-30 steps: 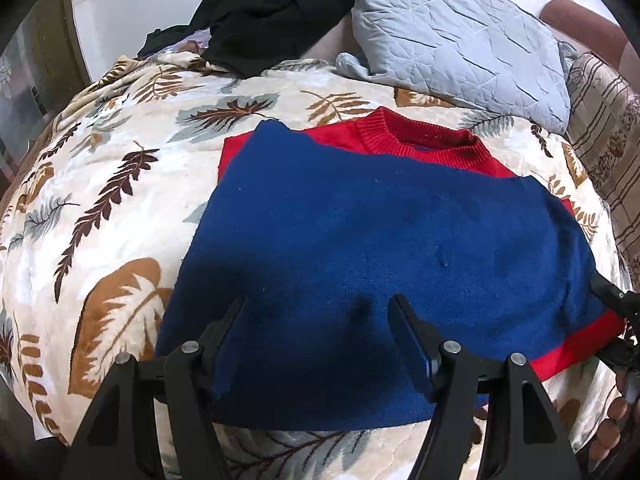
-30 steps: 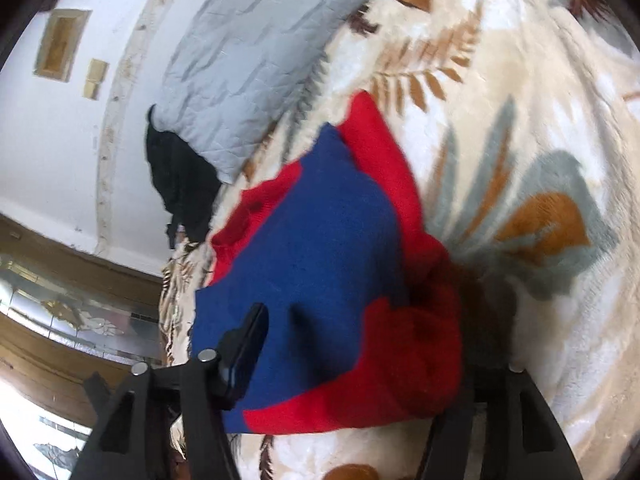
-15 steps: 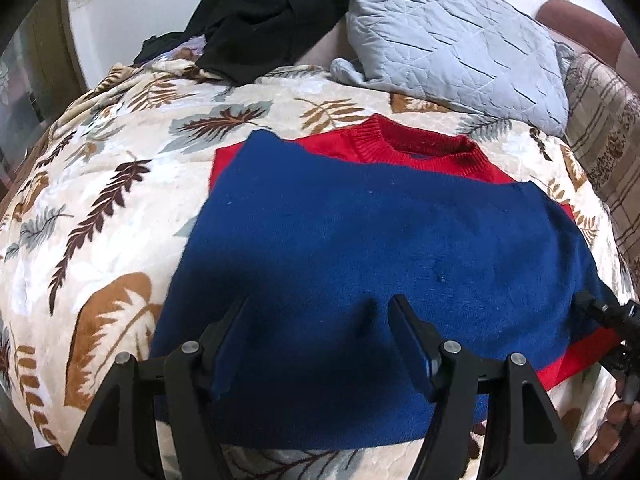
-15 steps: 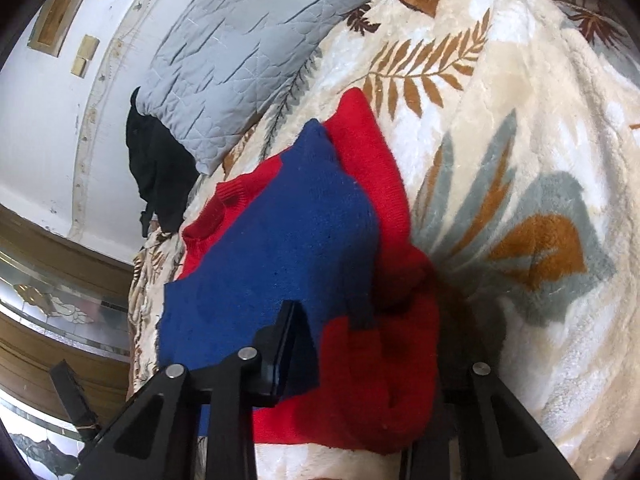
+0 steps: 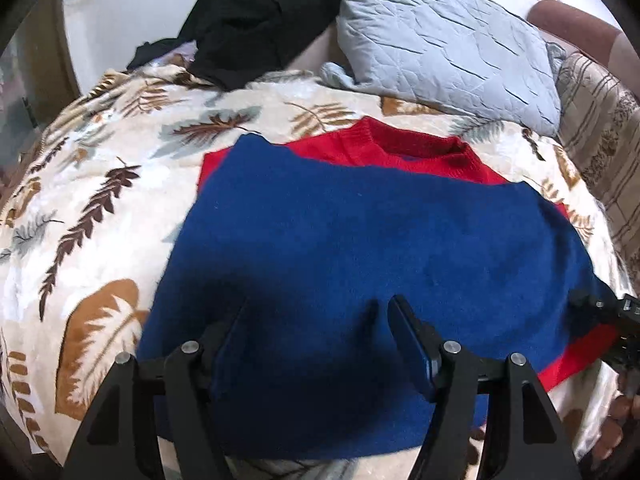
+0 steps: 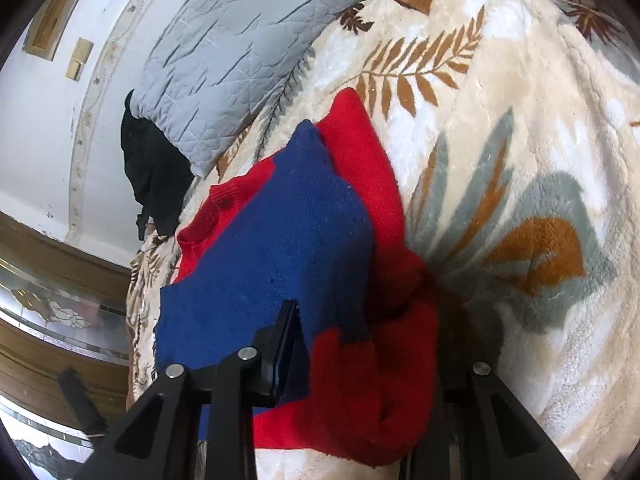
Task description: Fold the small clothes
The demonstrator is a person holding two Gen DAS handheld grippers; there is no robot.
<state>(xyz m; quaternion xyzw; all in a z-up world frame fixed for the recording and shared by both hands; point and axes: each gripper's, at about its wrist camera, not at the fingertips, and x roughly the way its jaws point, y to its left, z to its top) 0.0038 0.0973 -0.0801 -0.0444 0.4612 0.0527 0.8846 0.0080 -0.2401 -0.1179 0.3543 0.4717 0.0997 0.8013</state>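
A blue and red knitted sweater lies flat on the leaf-patterned blanket, red collar at the far side. My left gripper is open and empty, hovering over the sweater's near blue edge. My right gripper is at the sweater's right side; its jaws have narrowed around a bunched red fold at the corner. Its right finger is hidden behind the fabric. The right gripper also shows at the right edge of the left wrist view.
A grey quilted pillow and a black garment lie at the head of the bed. The leaf-patterned blanket covers the bed. A striped cushion is at the right. A white wall stands behind.
My right gripper's jaws have closed in on the red corner of the sweater. My left gripper has drifted slightly forward over the blue cloth.
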